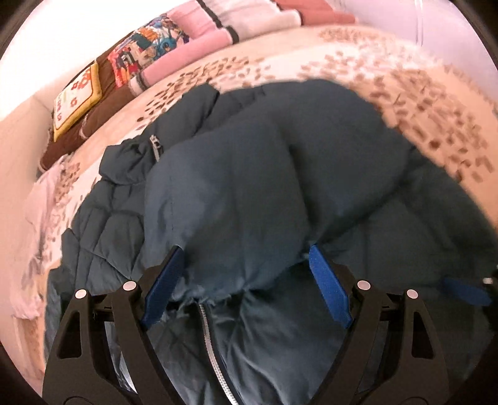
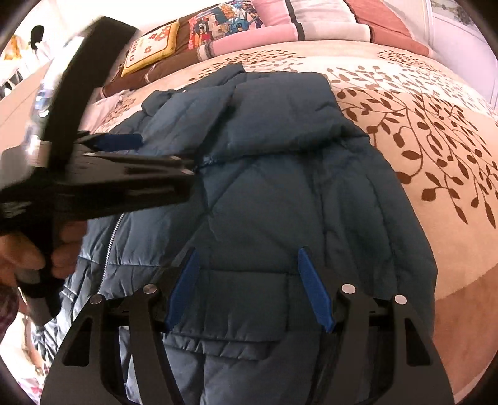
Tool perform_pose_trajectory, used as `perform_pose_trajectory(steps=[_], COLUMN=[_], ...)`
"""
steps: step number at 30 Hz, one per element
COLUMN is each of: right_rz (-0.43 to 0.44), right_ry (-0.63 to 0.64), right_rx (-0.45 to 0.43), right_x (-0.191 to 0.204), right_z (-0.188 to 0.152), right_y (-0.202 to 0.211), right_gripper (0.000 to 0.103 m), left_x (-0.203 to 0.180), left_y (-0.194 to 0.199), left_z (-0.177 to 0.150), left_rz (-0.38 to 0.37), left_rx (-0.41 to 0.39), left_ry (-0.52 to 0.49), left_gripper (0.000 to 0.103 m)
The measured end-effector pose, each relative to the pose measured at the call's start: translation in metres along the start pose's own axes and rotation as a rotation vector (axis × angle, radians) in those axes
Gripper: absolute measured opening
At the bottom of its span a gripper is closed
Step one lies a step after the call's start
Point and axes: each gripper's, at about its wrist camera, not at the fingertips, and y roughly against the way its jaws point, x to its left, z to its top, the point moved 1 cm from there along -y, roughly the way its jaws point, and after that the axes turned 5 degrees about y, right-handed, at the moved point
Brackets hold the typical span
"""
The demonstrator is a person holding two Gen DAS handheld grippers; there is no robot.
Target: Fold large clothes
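Here, a dark blue quilted puffer jacket [image 2: 280, 174] lies on a leaf-patterned bedspread [image 2: 435, 131], pillows [image 2: 280, 25] stacked beyond. The left gripper [image 1: 246, 258] stands spread wide over bunched jacket fabric; the right gripper [image 2: 247, 261] hovers parted above the hem, clamping nothing.

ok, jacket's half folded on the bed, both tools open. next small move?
Probably close the left tool on the bunched fabric between its pads: the jacket still bulges there, sleeve folded across. The right tool hovers open over the hem, gripping nothing.
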Motion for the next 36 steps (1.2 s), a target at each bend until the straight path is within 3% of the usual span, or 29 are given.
perform_pose_trajectory(steps=[1,3,6,10,14,22,26,28,29,30,36], right_rz=[0.001,-0.001,-0.016,-0.035,-0.049,-0.083,-0.084,-0.084,-0.085,-0.086,-0.09], right_ry=[-0.001,0.002,0.021,0.039,0.052,0.094,0.097,0.102,0.105,0.108,0.126], right_rx=[0.0,-0.003,-0.007,-0.006,-0.006,-0.014,-0.014,-0.018,-0.021,-0.024,-0.036], right_x=[0.0,-0.001,0.001,0.004,0.006,0.014,0.014,0.015,0.016,0.016,0.017], right_z=[0.0,-0.001,-0.002,-0.005,-0.007,-0.012,-0.012,-0.013,-0.014,-0.014,-0.016], right_y=[0.0,-0.001,-0.002,-0.004,-0.006,-0.01,-0.011,-0.011,-0.012,-0.012,-0.015], right_gripper=[0.065,0.065,0.065,0.067,0.068,0.073,0.074,0.076,0.076,0.077,0.08], left_x=[0.0,0.004,0.023,0.067,0.112,0.185,0.198,0.2,0.203,0.207,0.226], left_y=[-0.004,-0.006,0.0,0.022,0.036,0.01,-0.013,-0.022,-0.025,-0.025,-0.017], left_z=[0.0,0.0,-0.001,-0.005,-0.015,-0.052,-0.066,-0.07,-0.073,-0.075,-0.093], left_rz=[0.029,0.062,0.048,-0.018,0.01,0.046,0.064,0.128,0.181,0.211,0.201], left_rx=[0.0,0.0,-0.014,-0.061,-0.091,-0.018,0.048,0.082,0.092,0.089,0.074], left_ry=[-0.005,0.004,0.08,0.254,0.36,0.544,0.595,0.601,0.606,0.61,0.677], left_gripper=[0.075,0.047,0.023,0.016,0.014,0.015,0.023,0.045,0.067,0.08,0.085])
